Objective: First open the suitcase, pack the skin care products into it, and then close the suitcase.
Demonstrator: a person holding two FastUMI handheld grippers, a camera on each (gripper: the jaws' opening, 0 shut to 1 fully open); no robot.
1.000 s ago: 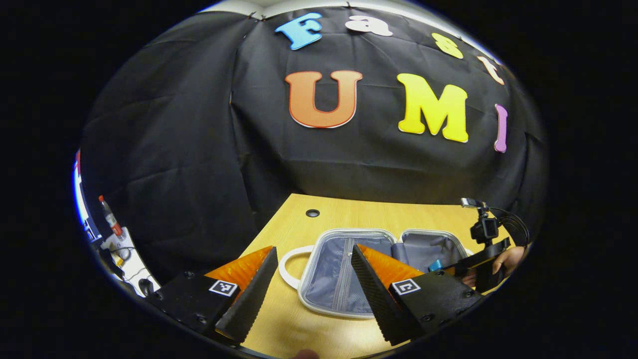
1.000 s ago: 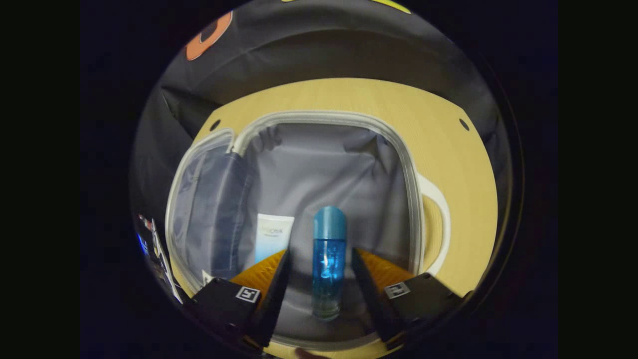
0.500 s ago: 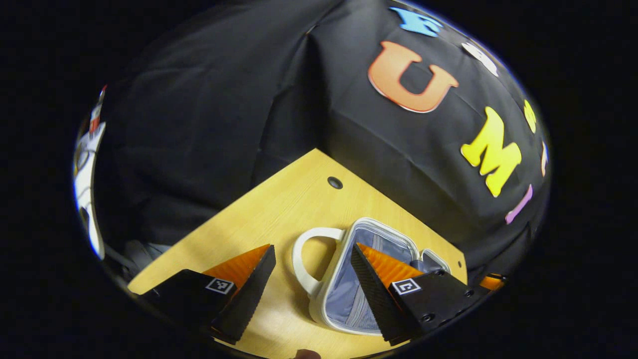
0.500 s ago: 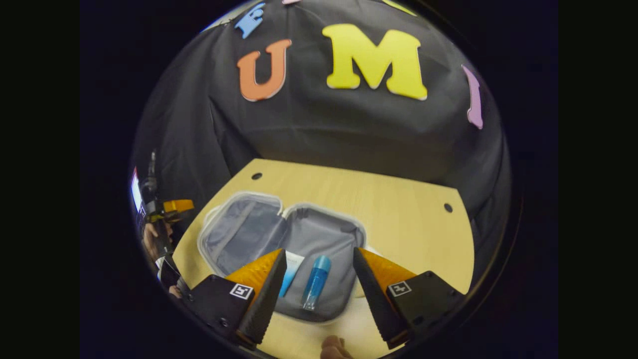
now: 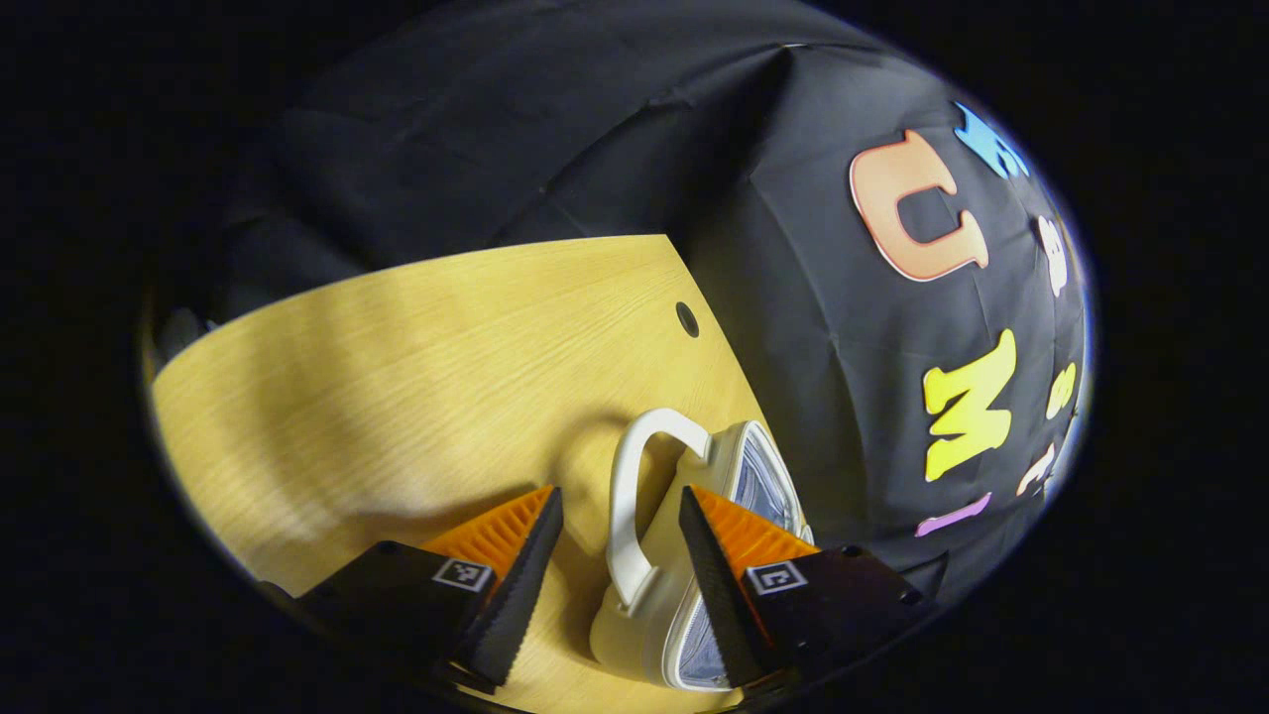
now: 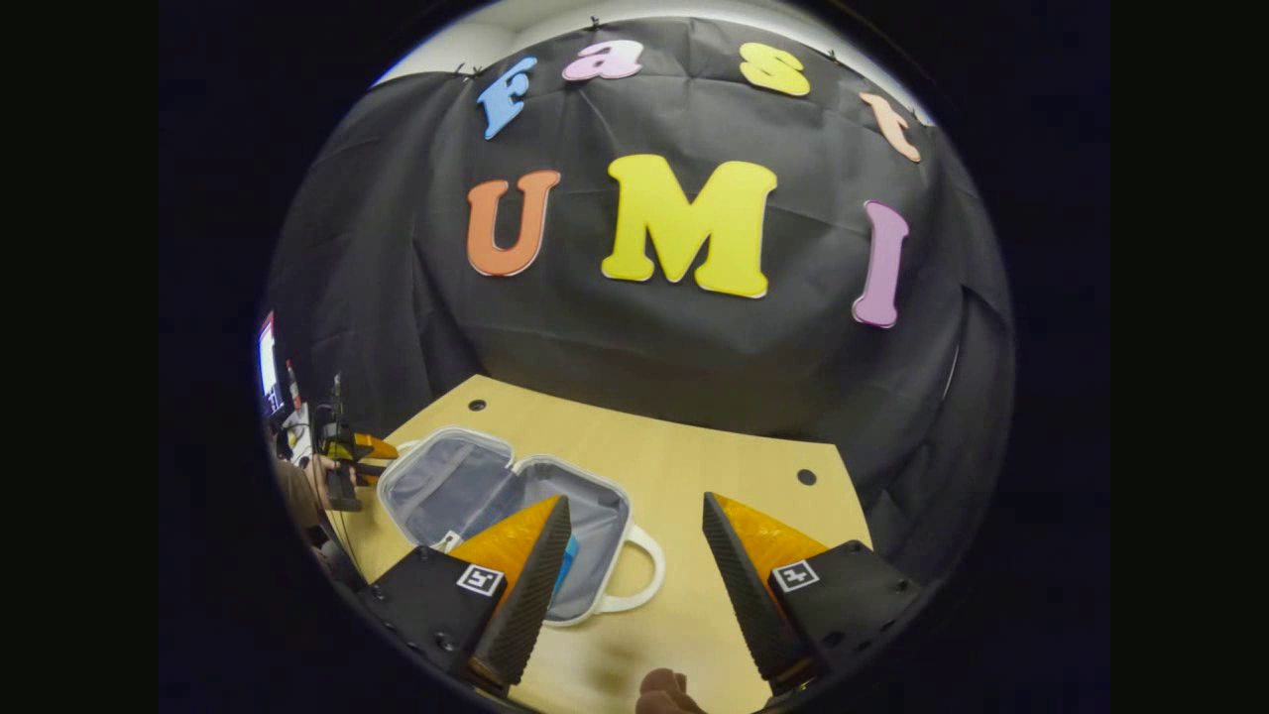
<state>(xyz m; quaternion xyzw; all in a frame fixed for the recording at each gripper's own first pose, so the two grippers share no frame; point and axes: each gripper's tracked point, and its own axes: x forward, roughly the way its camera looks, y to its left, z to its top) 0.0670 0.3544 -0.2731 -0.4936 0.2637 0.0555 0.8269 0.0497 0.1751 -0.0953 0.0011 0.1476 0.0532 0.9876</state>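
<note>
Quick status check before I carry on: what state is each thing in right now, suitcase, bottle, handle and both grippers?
Suitcase: lying open on the table, both halves flat.
Blue bottle: inside the suitcase, mostly hidden behind a finger.
Left handle: free, between the left gripper's spread fingers, not clamped.
Left gripper: open, straddling that handle.
Right gripper: open, holding nothing, above the table.

blue bottle (image 6: 567, 563): mostly hidden behind my right gripper's finger.
white grey-lined suitcase (image 5: 649, 620): my left finger covers part; interior barely visible.
far desk clutter (image 6: 288, 397): too small to tell.
</note>
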